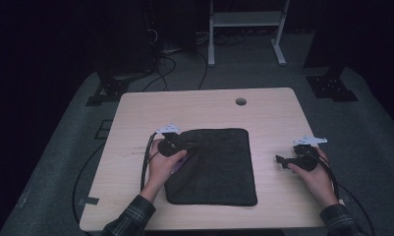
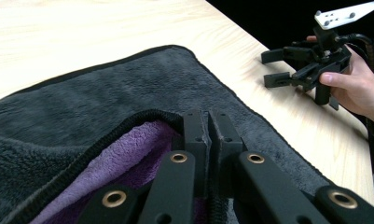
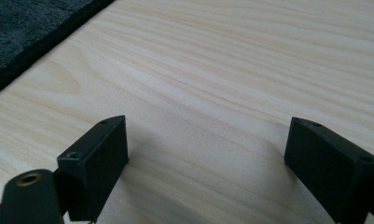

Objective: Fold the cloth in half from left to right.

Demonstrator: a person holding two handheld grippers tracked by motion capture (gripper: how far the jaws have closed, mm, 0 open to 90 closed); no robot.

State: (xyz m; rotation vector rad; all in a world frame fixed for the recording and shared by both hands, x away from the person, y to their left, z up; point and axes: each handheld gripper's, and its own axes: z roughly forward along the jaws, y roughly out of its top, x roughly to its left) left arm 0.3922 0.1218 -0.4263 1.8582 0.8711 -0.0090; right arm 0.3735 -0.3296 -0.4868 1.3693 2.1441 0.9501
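The pale wooden bench (image 1: 135, 118) carries everything here, its far edge marked by a small round hole (image 1: 240, 102). On it, a little left of centre, lies a dark grey towel (image 1: 219, 167), spread mostly flat with its right and near edges straight, while its far left corner is gathered up into folds. In the left gripper view that lifted corner is turned back, so the towel's purple underside (image 2: 128, 158) shows beneath a dark stitched hem (image 2: 105, 137).

The person's left hand (image 1: 161, 164) rests on the towel's left edge and holds the left tongs (image 1: 177, 142) at that bunched corner. From the camera riding on them, the left tongs (image 2: 207, 128) are pressed together with the hem of the towel caught between them (no gap shows between the two black jaws).

The right hand (image 1: 316, 177) sits on bare wood near the bench's right edge, well apart from the towel. It holds the right tongs (image 1: 282, 160) pointing left toward the cloth, just above the surface. In the right gripper view the right tongs (image 3: 205, 144) stand wide, with nothing but wood grain between the jaws, and the towel's edge (image 3: 31, 37) lies off at the upper left corner.
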